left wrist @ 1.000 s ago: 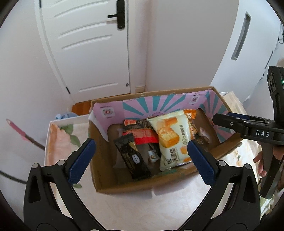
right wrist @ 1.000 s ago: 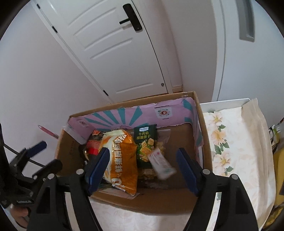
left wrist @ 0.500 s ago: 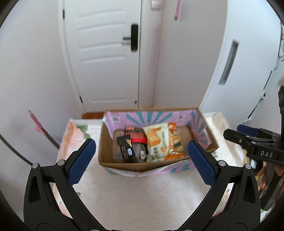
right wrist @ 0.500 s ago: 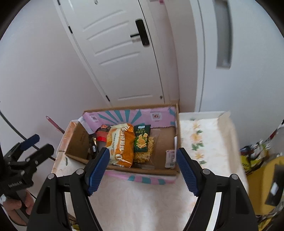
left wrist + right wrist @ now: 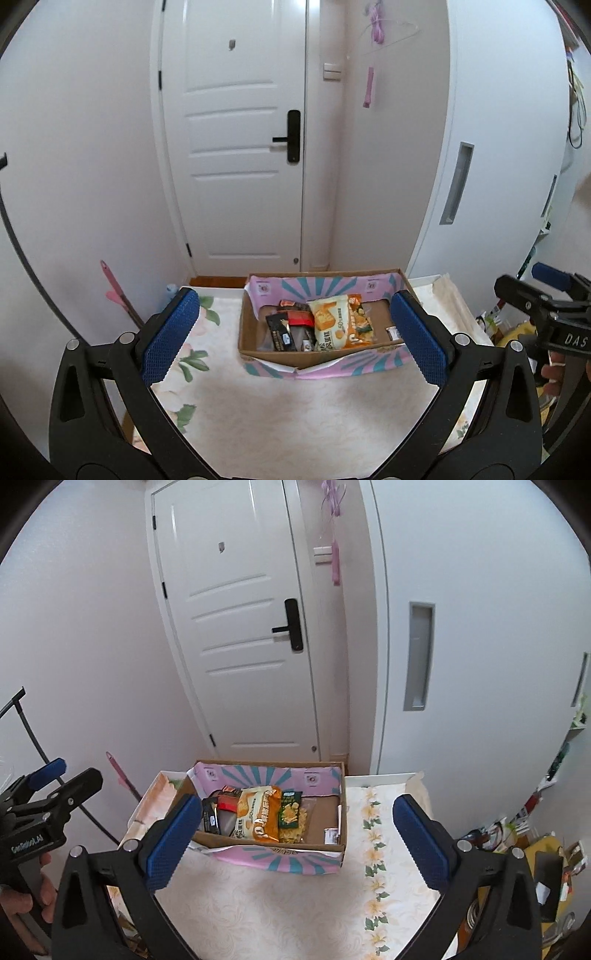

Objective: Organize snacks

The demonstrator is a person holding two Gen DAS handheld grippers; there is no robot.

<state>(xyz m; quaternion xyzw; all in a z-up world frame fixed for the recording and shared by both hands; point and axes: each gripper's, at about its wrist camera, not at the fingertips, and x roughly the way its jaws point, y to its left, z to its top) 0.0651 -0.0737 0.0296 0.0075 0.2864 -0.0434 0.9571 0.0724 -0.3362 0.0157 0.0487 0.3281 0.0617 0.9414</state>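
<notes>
Both grippers have pulled well back and up from the cardboard box [image 5: 314,354] within the last second; a second ago they hung right over its opening, and a small white sachet that was falling from the right gripper now lies inside at the box's right end. The left gripper [image 5: 295,339] and the right gripper [image 5: 297,829] are both spread wide with nothing between their blue pads. I judge the sorting is finished or nearly so: no loose snack shows on the flowered tablecloth [image 5: 303,417].

The box sits on the table at about 12 o'clock from each gripper, near the far edge, below the white door [image 5: 236,627]. Its flaps are folded outward, showing a pink and teal sunburst print. Inside, the packets lie side by side: a black wrapper [image 5: 282,332] at 9 o'clock, a pale yellow cake packet [image 5: 328,325] in the middle overlapping an orange bag [image 5: 267,819], a green cracker packet [image 5: 290,810] next, and the white sachet [image 5: 331,835] at 3 o'clock against the wall.
</notes>
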